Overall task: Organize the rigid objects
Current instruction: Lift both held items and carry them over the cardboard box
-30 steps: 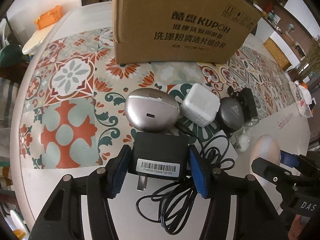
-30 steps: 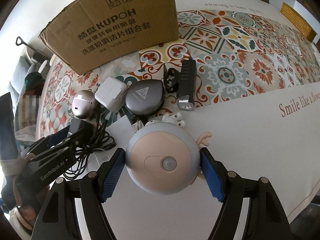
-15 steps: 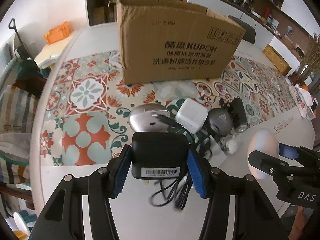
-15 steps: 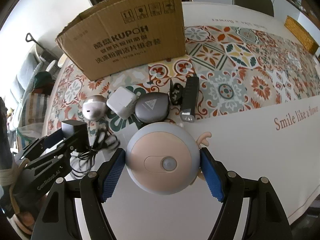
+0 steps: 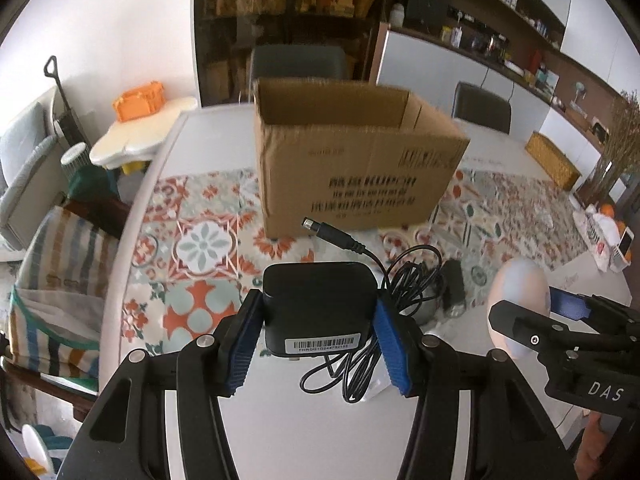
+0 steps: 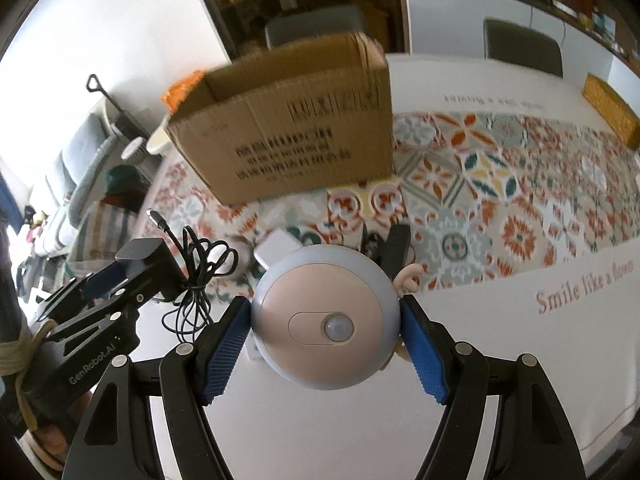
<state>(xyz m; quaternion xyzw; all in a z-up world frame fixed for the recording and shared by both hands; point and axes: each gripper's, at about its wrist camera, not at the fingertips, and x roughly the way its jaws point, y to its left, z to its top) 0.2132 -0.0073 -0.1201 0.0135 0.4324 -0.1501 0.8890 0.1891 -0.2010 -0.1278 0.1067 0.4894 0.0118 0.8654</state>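
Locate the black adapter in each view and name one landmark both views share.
Left wrist: adapter at lower centre, between the left claw's pads.
Right wrist: adapter at middle left, cable dangling beside it.
Shared landmark: the box, behind the adapter in both.

Beyond my surface (image 5: 208,432), two dark chairs (image 5: 298,62) stand at its far edge. An orange crate (image 5: 138,98) sits on a cream side table (image 5: 132,142) to my left. Shelving (image 5: 500,8) lines the back wall. A woven basket (image 6: 610,110) rests far right.
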